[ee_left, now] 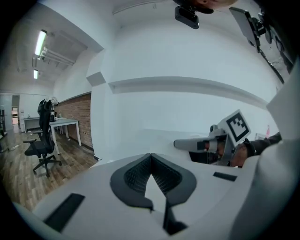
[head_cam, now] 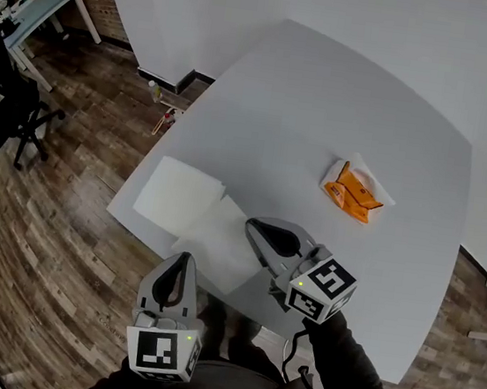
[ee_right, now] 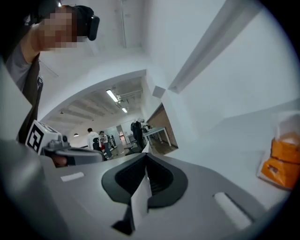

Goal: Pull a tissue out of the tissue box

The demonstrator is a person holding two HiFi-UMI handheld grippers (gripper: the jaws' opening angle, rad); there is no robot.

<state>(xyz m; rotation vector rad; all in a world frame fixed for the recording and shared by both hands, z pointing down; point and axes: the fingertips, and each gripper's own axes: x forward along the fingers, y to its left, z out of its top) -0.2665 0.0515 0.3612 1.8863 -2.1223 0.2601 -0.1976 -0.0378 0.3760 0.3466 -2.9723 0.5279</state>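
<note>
Left gripper [head_cam: 183, 260], nearest me, is hanging just off the near edge of the table [head_cam: 329, 85], jaws closed tip to tip, nothing showing between them. Right gripper [head_cam: 252, 228] is sitting low over the near part of the table, jaws clamped on a thin white tissue [ee_right: 139, 199]. From above, this looks to be the sheet lying flat under its tips. Second sheet [head_cam: 177, 191] is lying just beside that one, toward the left corner; touching or overlapping, cannot tell.

Orange pack [head_cam: 353, 193] is resting flat further in, well apart from both grippers. White is showing round its far side; tissue or wrapper, cannot tell.

Handling, my guess:
- Tissue is feather-light, limp, easily torn. A shallow pinch on whatever white tuft is standing out at the opening should do, drawn out slowly and straight.
- Pack is soft, light, probably slick on this smooth top, so it is likely to lift or slide along with the pull. Free gripper pressing down on one end would be the fix.
- Pinching too deep risks catching wrapper or several sheets at once.
</note>
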